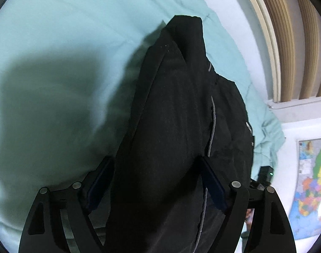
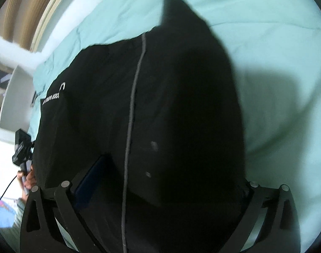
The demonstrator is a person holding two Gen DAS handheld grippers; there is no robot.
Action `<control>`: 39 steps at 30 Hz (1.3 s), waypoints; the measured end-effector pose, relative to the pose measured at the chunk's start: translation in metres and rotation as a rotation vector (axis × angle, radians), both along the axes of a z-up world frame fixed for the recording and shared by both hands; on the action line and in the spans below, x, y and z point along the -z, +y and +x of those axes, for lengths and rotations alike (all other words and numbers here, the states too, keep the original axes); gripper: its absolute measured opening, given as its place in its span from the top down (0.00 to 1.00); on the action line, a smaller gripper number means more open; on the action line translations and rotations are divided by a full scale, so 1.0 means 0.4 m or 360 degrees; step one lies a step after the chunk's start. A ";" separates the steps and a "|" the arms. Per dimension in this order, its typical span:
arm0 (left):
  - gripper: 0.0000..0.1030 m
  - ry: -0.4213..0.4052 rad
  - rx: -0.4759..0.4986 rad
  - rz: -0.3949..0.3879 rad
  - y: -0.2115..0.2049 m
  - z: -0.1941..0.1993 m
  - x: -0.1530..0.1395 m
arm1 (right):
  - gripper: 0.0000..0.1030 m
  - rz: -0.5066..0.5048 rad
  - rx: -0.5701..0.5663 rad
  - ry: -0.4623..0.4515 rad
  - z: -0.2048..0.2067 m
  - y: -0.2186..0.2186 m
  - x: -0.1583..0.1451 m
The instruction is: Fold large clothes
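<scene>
The black garment is being held up over the bed, clamped in both the left claw and the right claw, presumably so it hangs straight for folding. White lettering near its left edge is too blurred to be read.

Right gripper right finger: hidden under the black garment; only the left pad shows.
Left gripper grip: cloth fills the space between the fingers; whether the pads pinch it cannot be told.
Garment lower edge: cut off by the bottom of both views.
White lettering, left of the right gripper's fingers: too small and curled to read.
Garment tip ahead of the fingers: blurred.
Wall map, right of the left gripper's fingers: cut by the rim.
</scene>
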State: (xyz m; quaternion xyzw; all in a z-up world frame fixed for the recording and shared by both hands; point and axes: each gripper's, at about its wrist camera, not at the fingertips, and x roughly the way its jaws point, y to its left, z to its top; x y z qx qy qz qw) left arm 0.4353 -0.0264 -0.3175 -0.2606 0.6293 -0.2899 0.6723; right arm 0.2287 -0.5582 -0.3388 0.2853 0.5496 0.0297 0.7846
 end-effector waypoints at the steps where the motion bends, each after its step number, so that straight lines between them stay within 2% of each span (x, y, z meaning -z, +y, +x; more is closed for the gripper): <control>1: 0.19 0.0015 0.0007 -0.0018 -0.004 0.001 0.007 | 0.00 0.0009 -0.0024 0.0008 0.009 0.005 0.005; 6: 0.18 0.0076 0.0011 -0.0101 -0.007 0.003 0.028 | 0.00 0.0106 -0.0007 0.0007 0.037 -0.002 0.033; 8: 0.19 0.0060 0.0003 -0.0096 -0.015 -0.001 0.028 | 0.01 0.0119 0.0019 -0.0018 0.036 -0.007 0.037; 9: 0.23 0.0002 0.0008 -0.0066 -0.024 -0.009 0.014 | 0.04 0.0106 0.0020 -0.0036 0.033 -0.004 0.032; 10: 0.38 -0.0051 0.0019 -0.0058 -0.030 -0.017 -0.001 | 0.11 0.0101 0.0021 -0.0056 0.026 -0.003 0.025; 11: 0.47 -0.0127 0.0031 -0.0028 -0.037 -0.033 -0.028 | 0.20 0.0093 0.0030 -0.0076 0.020 -0.003 0.016; 12: 0.52 -0.0178 0.0041 -0.0012 -0.039 -0.039 -0.044 | 0.26 0.0071 0.0043 -0.0096 0.011 -0.002 0.000; 13: 0.58 -0.0264 0.0047 0.0005 -0.043 -0.059 -0.075 | 0.37 0.0059 0.0055 -0.0112 0.006 -0.003 -0.016; 14: 0.61 -0.0331 0.0048 -0.0002 -0.046 -0.075 -0.102 | 0.47 0.0054 0.0069 -0.0130 -0.004 -0.003 -0.031; 17: 0.64 -0.0508 0.0044 -0.0072 -0.049 -0.139 -0.189 | 0.59 0.0040 0.0066 -0.0180 -0.037 0.010 -0.085; 20: 0.65 -0.0598 0.0074 -0.0141 -0.062 -0.194 -0.269 | 0.65 0.0027 0.0034 -0.0248 -0.075 0.042 -0.146; 27: 0.67 -0.0796 0.0182 -0.0238 -0.093 -0.349 -0.454 | 0.72 -0.0115 -0.0051 -0.0415 -0.202 0.153 -0.320; 32: 0.67 -0.0862 0.0243 -0.0340 -0.067 -0.479 -0.571 | 0.72 -0.0195 0.0016 -0.0526 -0.361 0.186 -0.473; 35: 0.67 -0.0881 0.0272 -0.0383 -0.043 -0.559 -0.617 | 0.72 -0.0231 0.0058 -0.0555 -0.481 0.182 -0.558; 39: 0.67 -0.0873 0.0321 -0.0405 -0.040 -0.667 -0.641 | 0.72 -0.0294 0.0086 -0.0531 -0.634 0.197 -0.622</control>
